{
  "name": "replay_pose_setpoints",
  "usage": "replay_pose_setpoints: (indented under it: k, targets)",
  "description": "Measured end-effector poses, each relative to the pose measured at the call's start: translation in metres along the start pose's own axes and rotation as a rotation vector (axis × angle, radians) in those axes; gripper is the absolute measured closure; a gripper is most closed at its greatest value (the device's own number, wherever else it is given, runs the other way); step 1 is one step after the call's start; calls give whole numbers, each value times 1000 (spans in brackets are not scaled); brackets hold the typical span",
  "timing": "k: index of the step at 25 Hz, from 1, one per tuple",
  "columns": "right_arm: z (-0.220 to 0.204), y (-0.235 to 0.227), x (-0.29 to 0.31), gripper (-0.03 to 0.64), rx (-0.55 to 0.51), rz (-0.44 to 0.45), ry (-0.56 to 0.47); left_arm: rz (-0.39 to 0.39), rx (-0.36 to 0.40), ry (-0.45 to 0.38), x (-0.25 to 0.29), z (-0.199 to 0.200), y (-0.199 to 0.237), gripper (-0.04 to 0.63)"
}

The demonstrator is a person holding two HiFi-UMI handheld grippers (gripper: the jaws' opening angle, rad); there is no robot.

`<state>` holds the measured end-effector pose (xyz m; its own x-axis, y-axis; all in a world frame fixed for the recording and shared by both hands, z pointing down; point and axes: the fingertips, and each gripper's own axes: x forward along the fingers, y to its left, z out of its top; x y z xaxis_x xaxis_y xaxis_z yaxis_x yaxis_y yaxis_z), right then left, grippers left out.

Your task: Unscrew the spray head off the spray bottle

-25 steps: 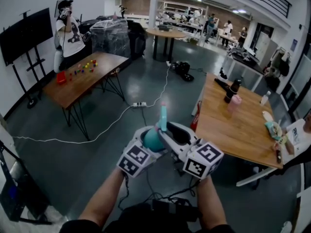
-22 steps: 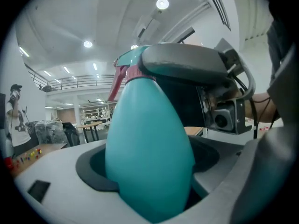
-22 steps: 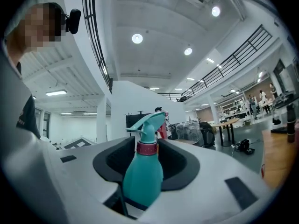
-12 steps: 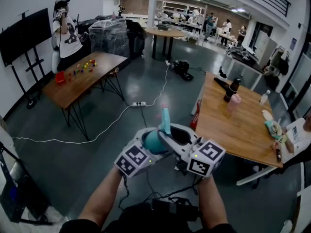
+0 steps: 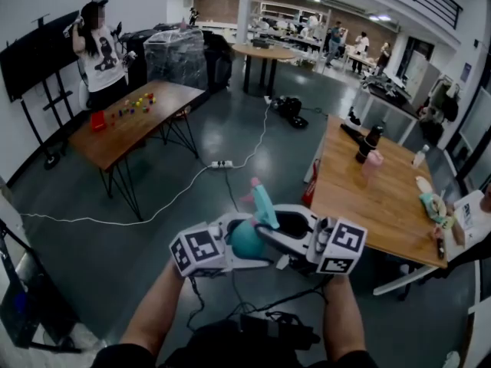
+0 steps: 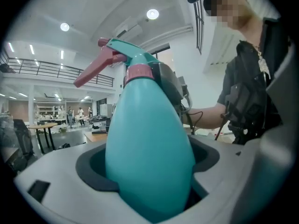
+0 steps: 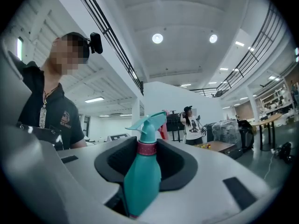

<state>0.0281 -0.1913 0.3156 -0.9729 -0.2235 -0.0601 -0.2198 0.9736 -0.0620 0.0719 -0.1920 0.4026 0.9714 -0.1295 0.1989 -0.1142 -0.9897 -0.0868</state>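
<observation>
A teal spray bottle (image 5: 247,240) with a teal head and pink trigger (image 5: 261,199) is held in mid-air in front of me, nozzle tilted up. My left gripper (image 5: 239,244) is shut on the bottle's round body (image 6: 149,143), which fills the left gripper view between the two pads. My right gripper (image 5: 270,234) comes in from the right. In the right gripper view its dark pads (image 7: 122,158) sit tight against the pink collar (image 7: 146,148) under the spray head, so the right gripper (image 7: 146,154) is shut on it.
A long wooden table (image 5: 383,205) stands at the right with a black bottle (image 5: 367,143) and small items. Another wooden table (image 5: 130,125) with colourful pieces is at the left, a person (image 5: 96,52) behind it. A white cable (image 5: 192,181) and power strip (image 5: 221,164) lie on the floor.
The two grippers have spread a little, the left cube going left and the right cube right. The bottle's head now leans more to the right. The person at the back raised both arms.
</observation>
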Motion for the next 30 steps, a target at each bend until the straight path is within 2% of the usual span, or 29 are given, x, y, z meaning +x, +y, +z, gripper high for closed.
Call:
replay_pose_setpoints:
  k: [3,5,10,16,20,26,30]
  targets:
    - [2,0,-1,469,-11,-37,-14,27,-14,-20,2,2,2,160]
    - [0,-7,1,407,-10,-107,-14,105,-34,-21,2,-1,16,160]
    - [-4,-27,1,403,10,-247,-24,309,-58,24,-2,-13,50,160]
    - [-12,-41,4,403,45,-386,-10,490,-83,83,-4,-28,74,160]
    - [-19,-50,10,422,63,-468,11,526,-96,101,-4,-33,78,160]
    - [-20,-55,11,476,70,-513,19,525,-90,118,0,-37,77,160]
    - [-21,-51,9,477,59,-457,27,467,-81,110,2,-35,69,160]
